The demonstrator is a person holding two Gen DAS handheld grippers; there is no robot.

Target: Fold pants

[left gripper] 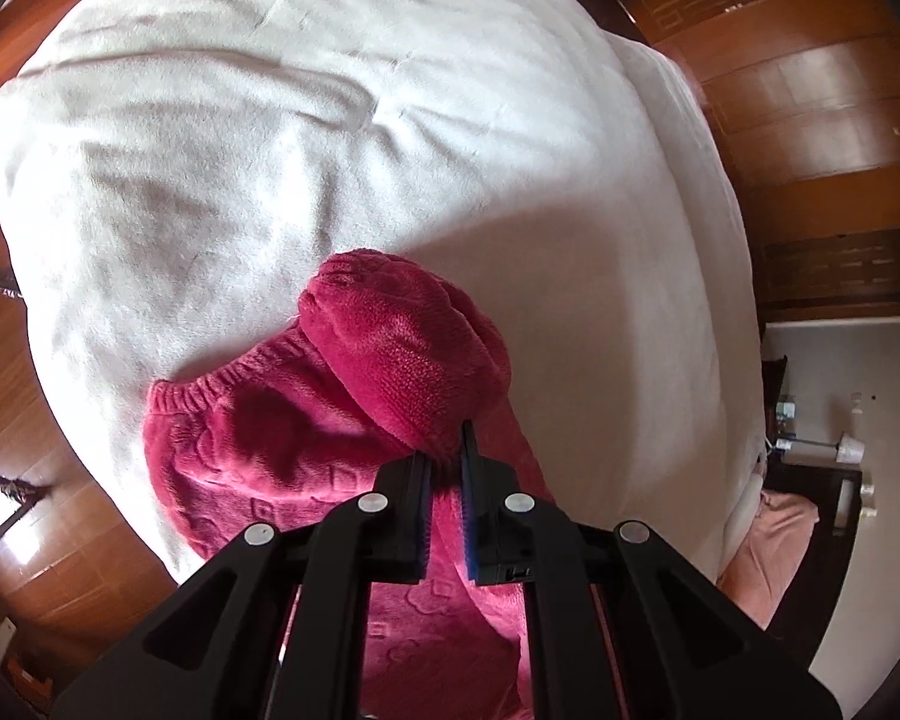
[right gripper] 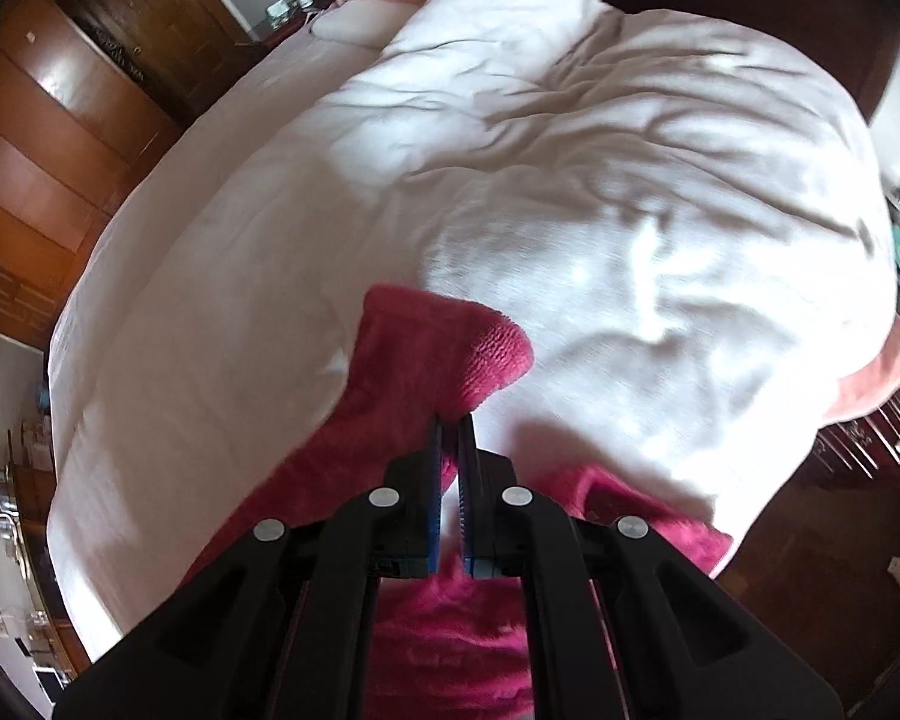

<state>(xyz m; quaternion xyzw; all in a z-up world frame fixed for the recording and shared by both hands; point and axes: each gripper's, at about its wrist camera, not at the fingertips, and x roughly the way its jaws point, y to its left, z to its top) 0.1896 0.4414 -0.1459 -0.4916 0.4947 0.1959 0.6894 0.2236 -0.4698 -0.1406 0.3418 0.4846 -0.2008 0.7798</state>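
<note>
Now both black grippers are clamped on the fuzzy crimson fleece pants [left gripper: 282, 450], which lie on the bed with a white blanket [left gripper: 330, 150]. Left gripper [left gripper: 447, 450] pinches a raised leg end, folded over the elastic waistband [left gripper: 222, 384] on the left. Right gripper [right gripper: 450, 432] pinches another raised leg end above the bed.

A home bedroom: white-covered bed [left gripper: 342, 120], wooden wardrobe [right gripper: 48, 138], pink pillow [left gripper: 768, 546]
</note>
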